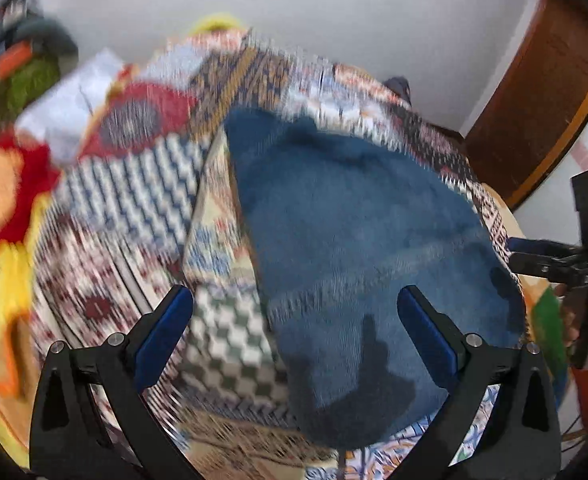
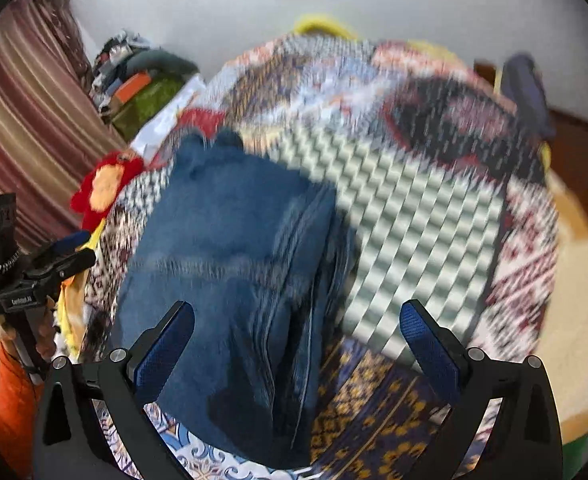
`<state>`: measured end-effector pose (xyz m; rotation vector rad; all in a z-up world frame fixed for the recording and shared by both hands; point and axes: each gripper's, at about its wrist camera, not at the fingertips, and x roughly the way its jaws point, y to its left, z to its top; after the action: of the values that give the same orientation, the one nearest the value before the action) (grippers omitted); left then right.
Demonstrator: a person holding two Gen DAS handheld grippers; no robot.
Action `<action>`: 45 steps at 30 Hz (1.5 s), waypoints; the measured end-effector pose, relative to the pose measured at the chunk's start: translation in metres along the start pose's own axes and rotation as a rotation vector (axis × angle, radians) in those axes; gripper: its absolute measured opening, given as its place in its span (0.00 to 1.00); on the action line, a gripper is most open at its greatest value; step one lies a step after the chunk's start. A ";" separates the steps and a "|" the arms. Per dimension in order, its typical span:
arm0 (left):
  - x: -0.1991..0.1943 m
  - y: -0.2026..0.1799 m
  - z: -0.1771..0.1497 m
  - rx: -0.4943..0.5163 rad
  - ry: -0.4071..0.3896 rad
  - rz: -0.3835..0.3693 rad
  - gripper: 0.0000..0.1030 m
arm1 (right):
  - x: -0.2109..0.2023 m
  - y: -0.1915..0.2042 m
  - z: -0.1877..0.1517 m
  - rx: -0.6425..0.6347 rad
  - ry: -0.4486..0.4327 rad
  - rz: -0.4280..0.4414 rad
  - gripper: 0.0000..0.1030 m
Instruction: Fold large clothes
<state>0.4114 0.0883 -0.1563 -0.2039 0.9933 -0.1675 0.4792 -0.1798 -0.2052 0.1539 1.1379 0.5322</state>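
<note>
- Left gripper: jaws spread wide, nothing between the blue pads; it hovers above the near end of the blue denim garment.
- Right gripper: jaws likewise wide and empty, above the same denim garment, whose stacked folded edges run along its right side in that view.
- Garment lies lengthwise on a patchwork bedspread, near end toward the grippers, far end bunched.
- Both views motion-blurred; fine detail unreadable.
- Red and orange flower cushion just beside the garment's left edge.
- Further left, a cluttered pile and striped curtain.
- Open bedspread right of the garment; white wall behind.
</note>
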 end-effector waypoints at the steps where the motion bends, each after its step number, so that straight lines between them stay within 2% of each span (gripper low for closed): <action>1: 0.005 0.004 -0.006 -0.038 0.016 -0.019 1.00 | 0.006 -0.003 -0.001 0.015 0.014 0.009 0.99; 4: 0.025 0.014 -0.021 -0.134 0.071 -0.108 1.00 | 0.026 -0.012 -0.002 0.068 0.051 0.060 0.99; 6: 0.038 0.017 -0.026 -0.168 0.097 -0.140 1.00 | 0.039 -0.019 -0.001 0.105 0.070 0.094 0.99; 10: 0.051 0.014 -0.020 -0.176 0.119 -0.200 1.00 | 0.063 -0.027 0.004 0.153 0.138 0.199 0.99; 15: 0.066 0.009 -0.003 -0.162 0.131 -0.227 1.00 | 0.089 -0.020 0.013 0.104 0.193 0.266 0.99; 23: 0.107 0.015 0.012 -0.208 0.191 -0.351 1.00 | 0.107 -0.007 0.021 0.072 0.198 0.307 1.00; 26: 0.120 0.019 0.014 -0.253 0.200 -0.396 1.00 | 0.109 -0.002 0.020 0.082 0.181 0.309 1.00; 28: 0.127 0.021 0.016 -0.295 0.206 -0.417 1.00 | 0.110 0.003 0.023 0.085 0.174 0.307 0.97; 30: 0.132 0.023 0.022 -0.319 0.209 -0.423 0.96 | 0.107 0.009 0.024 0.071 0.171 0.310 0.81; 31: 0.132 0.024 0.026 -0.319 0.212 -0.419 0.95 | 0.106 0.010 0.025 0.074 0.171 0.314 0.79; 33: 0.130 0.025 0.032 -0.306 0.209 -0.411 0.85 | 0.102 0.014 0.025 0.081 0.173 0.310 0.69; 36: 0.115 0.021 0.033 -0.280 0.179 -0.411 0.72 | 0.093 0.021 0.026 0.064 0.171 0.287 0.63; 38: 0.100 0.019 0.031 -0.266 0.151 -0.424 0.66 | 0.085 0.028 0.027 0.053 0.172 0.284 0.59; 41: 0.075 0.011 0.033 -0.223 0.108 -0.406 0.64 | 0.070 0.042 0.028 0.040 0.164 0.293 0.53; 45: 0.037 0.008 0.041 -0.174 0.045 -0.373 0.63 | 0.050 0.068 0.030 -0.002 0.137 0.290 0.52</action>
<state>0.4659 0.0912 -0.1669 -0.5469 1.0087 -0.4278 0.5000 -0.0928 -0.2079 0.2870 1.2563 0.8107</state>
